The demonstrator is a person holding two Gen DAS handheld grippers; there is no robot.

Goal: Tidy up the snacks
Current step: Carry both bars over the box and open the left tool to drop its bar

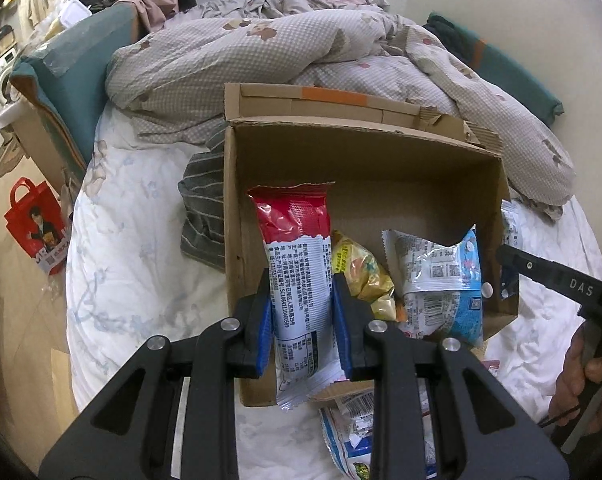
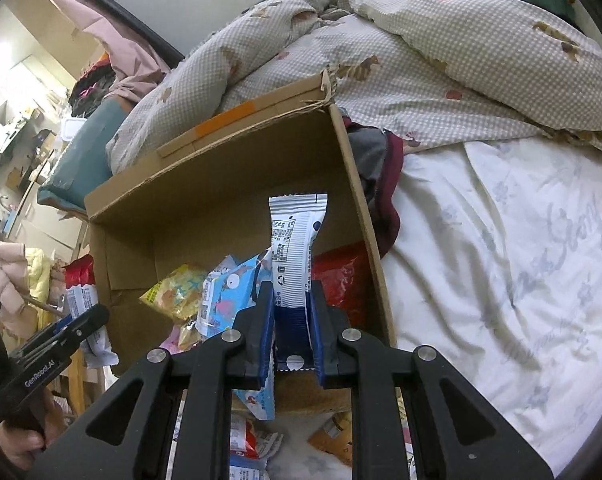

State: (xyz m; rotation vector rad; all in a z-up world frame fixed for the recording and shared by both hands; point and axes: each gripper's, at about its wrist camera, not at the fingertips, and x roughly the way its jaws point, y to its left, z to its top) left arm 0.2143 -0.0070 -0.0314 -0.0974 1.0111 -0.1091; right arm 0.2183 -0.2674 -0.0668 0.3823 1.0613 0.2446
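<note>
An open cardboard box [image 1: 361, 152] lies on the bed and holds a yellow packet [image 1: 361, 268] and a blue and white packet [image 1: 441, 280]. My left gripper [image 1: 303, 280] is shut on a long red and white snack packet [image 1: 297, 248], held over the box's left side. In the right wrist view, my right gripper [image 2: 291, 286] is shut on a slim white and navy snack packet [image 2: 295, 248] above the same box [image 2: 221, 184], near its right wall. A red packet [image 2: 341, 276] lies in the box behind it. Each gripper shows at the other view's edge.
Several loose snack packets [image 1: 353, 432] lie on the white sheet in front of the box. A crumpled checked quilt [image 1: 261, 60] fills the bed behind it. Striped cloth [image 1: 205, 208] sits left of the box, dark red clothing [image 2: 389, 184] right of it. A red bag [image 1: 37, 228] stands on the floor.
</note>
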